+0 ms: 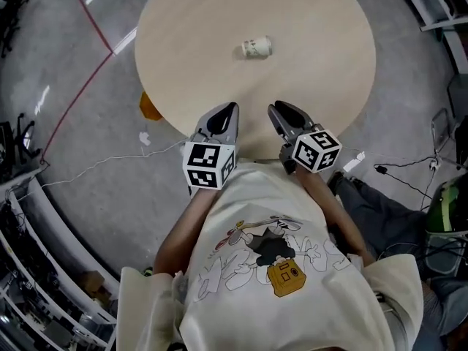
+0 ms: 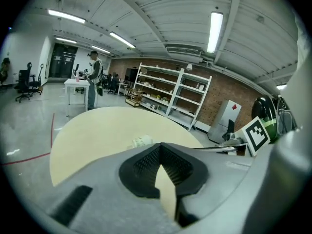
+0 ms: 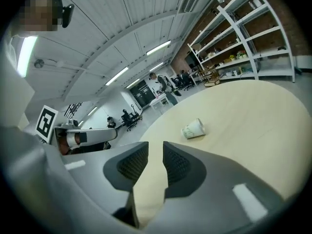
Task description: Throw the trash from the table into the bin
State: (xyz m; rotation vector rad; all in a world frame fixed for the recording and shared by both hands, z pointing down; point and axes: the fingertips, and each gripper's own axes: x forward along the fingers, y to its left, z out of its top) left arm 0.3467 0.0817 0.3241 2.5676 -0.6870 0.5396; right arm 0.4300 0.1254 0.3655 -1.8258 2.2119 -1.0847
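Observation:
A white paper cup (image 1: 257,47) lies on its side near the middle of the round, pale wooden table (image 1: 197,72). Both grippers hover over the table's near edge, pointing towards the cup and well short of it. My left gripper (image 1: 230,109) has its tips together with nothing between them; the left gripper view shows the cup (image 2: 142,141) just beyond those tips (image 2: 160,146). My right gripper (image 1: 276,110) stands with a narrow gap between its pads (image 3: 155,150) and holds nothing. The cup (image 3: 193,128) lies ahead of it and to the right.
An orange object (image 1: 150,107) sticks out from under the table's left edge. Cables (image 1: 398,174) trail across the grey floor at right, and a red line (image 1: 91,64) crosses it at left. Metal shelves (image 2: 170,94) and a standing person (image 2: 92,84) are in the far background.

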